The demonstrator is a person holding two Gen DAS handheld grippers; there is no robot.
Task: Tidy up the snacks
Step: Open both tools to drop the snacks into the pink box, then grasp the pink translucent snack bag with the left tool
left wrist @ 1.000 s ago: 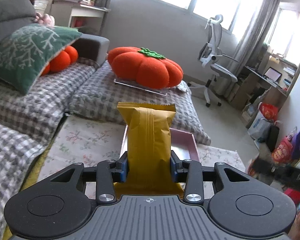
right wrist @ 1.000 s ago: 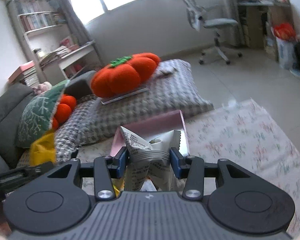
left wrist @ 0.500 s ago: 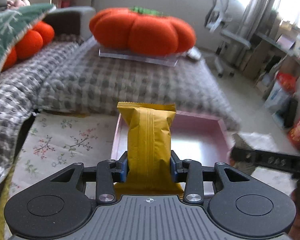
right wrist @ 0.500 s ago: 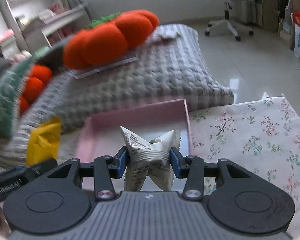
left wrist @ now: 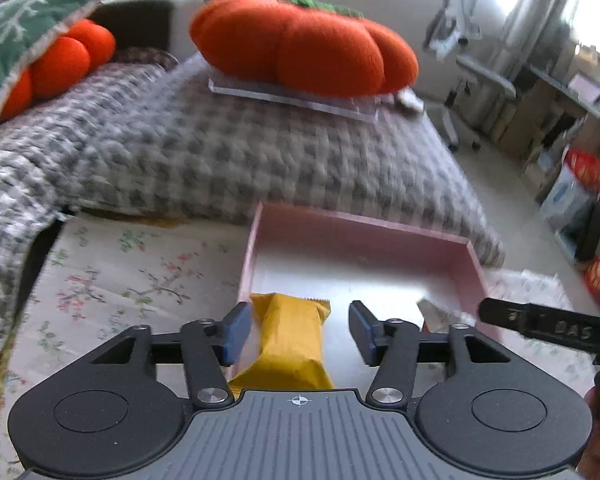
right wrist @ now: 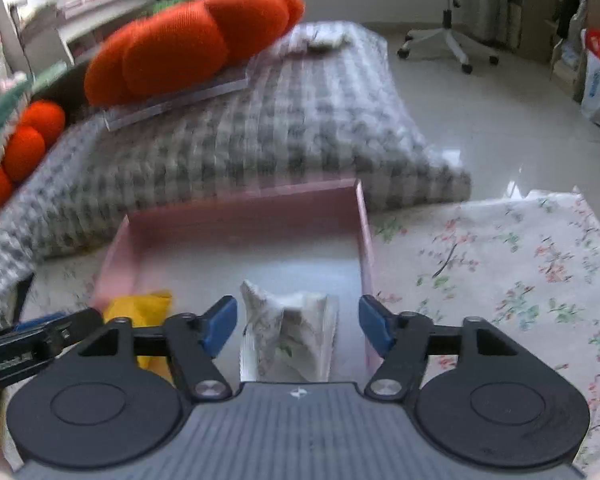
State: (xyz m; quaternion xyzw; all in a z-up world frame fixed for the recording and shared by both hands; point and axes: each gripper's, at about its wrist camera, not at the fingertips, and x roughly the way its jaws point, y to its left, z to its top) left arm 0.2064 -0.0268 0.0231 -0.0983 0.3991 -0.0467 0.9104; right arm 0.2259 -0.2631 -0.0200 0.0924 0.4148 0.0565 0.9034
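Snack pack [left wrist: 290, 340] by my left hand-held gripper [left wrist: 298, 330]: mustard yellow; the one [right wrist: 288, 336] at my right hand-held gripper [right wrist: 298, 326]: white with fine grey print and a touch of green; both grippers black-bodied with blue pads [left wrist: 236, 332]. Tray [left wrist: 364, 228]: pale pink walls over a pale grey, glossy floor, on a bench cloth [right wrist: 500, 264] of cream with pink, red and green blossom sprigs. Behind: grey-and-white checked blanket [left wrist: 260, 156], bright orange pumpkin cushion [left wrist: 300, 44] with green top, dark green cushion [left wrist: 16, 32] with white branch pattern.

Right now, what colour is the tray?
Pink tray, clearest in the right wrist view.
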